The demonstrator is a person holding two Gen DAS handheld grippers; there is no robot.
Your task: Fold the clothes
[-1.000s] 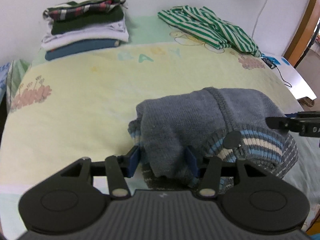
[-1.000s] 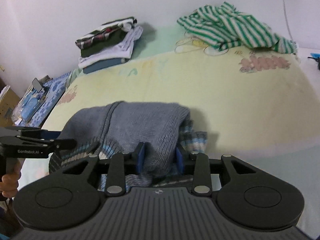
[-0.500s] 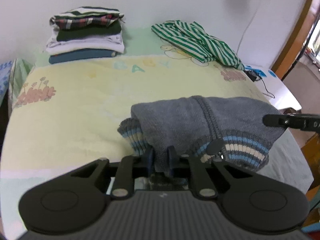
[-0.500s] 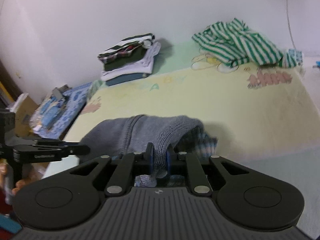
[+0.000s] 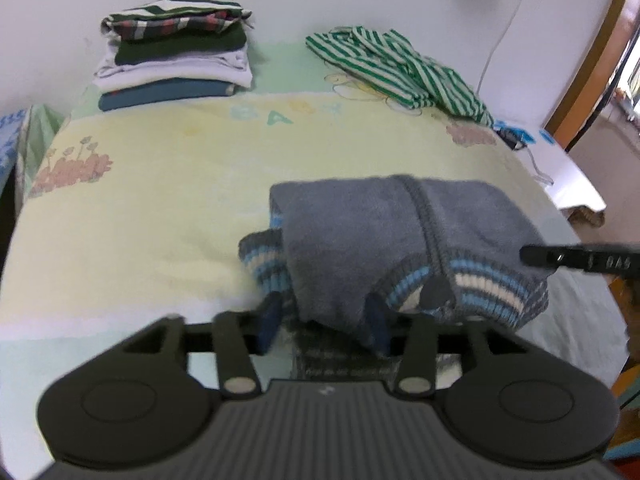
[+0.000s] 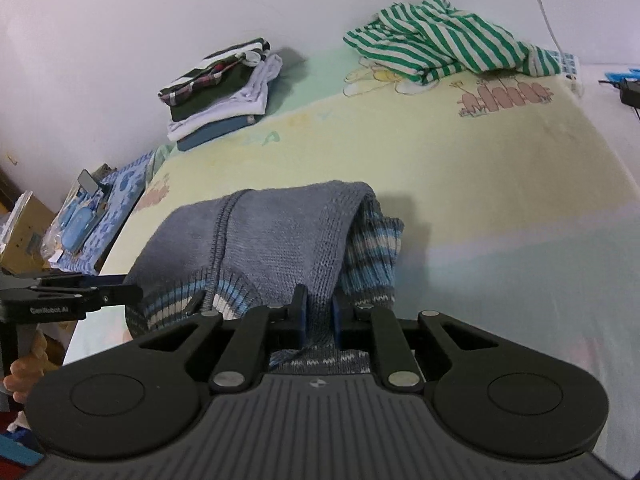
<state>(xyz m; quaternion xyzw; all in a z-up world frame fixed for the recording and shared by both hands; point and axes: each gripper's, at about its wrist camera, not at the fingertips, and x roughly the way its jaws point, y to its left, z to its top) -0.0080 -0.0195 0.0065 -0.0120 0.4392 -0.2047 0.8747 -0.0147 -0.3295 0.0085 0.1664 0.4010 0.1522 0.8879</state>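
While behind sweater (image 5: 384,240): folded stack (image 5: 172,52), striped garment (image 5: 396,68).

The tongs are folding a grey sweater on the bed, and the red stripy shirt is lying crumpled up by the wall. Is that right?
Not quite: the crumpled stripy shirt by the wall is green and white, not red, as the right wrist view shows. The rest is right: the grey sweater lies on the bed at the tongs.

Before me the bed (image 5: 160,216) in its yellow baby blanket carries a folded grey sweater (image 5: 384,236), a folded stack (image 5: 172,56) and a striped green shirt (image 5: 400,68)
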